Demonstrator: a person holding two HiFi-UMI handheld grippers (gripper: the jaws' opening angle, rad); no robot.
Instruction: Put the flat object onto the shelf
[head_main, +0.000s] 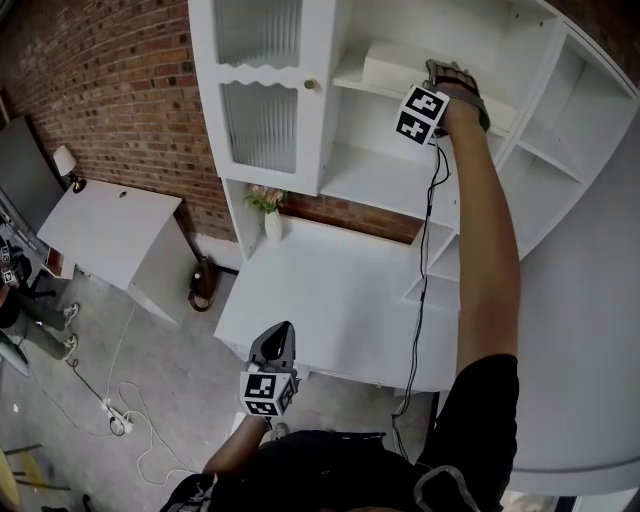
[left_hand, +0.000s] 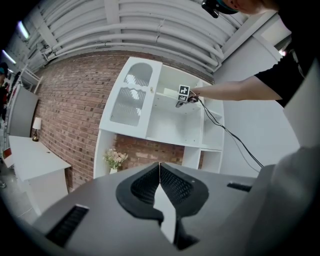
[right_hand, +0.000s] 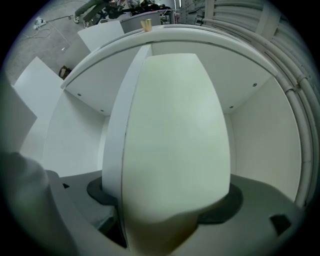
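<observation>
The right gripper (right_hand: 165, 200), raised at arm's length into a white shelf unit (head_main: 375, 180), has its jaws spread wide with a flat cream slab (right_hand: 175, 135) between them. The slab runs straight out from the jaws and fills most of the right gripper view. Its narrow white edge is on the left and white shelf walls close in around it.

In the head view the slab (head_main: 392, 65) lies on the unit's upper shelf (head_main: 345, 82), just beyond the right gripper (head_main: 448, 72). A black cable (head_main: 425, 280) drops from that gripper past the lower shelves.

To the left of that gripper is a ribbed glass door (head_main: 262, 90). Below it, a small vase of flowers (head_main: 267, 208) stands at the back of the white desktop (head_main: 340, 300), against a brick wall (head_main: 110, 90).

The left gripper (head_main: 274, 345) hangs low, well apart from the shelf, at the near edge of the desktop. Its jaws are pressed together with nothing between them (left_hand: 159, 167), and they point toward the shelf unit.

Farther left of it stand a white side table (head_main: 110, 230) and a power strip (head_main: 118, 420) on the concrete floor.
</observation>
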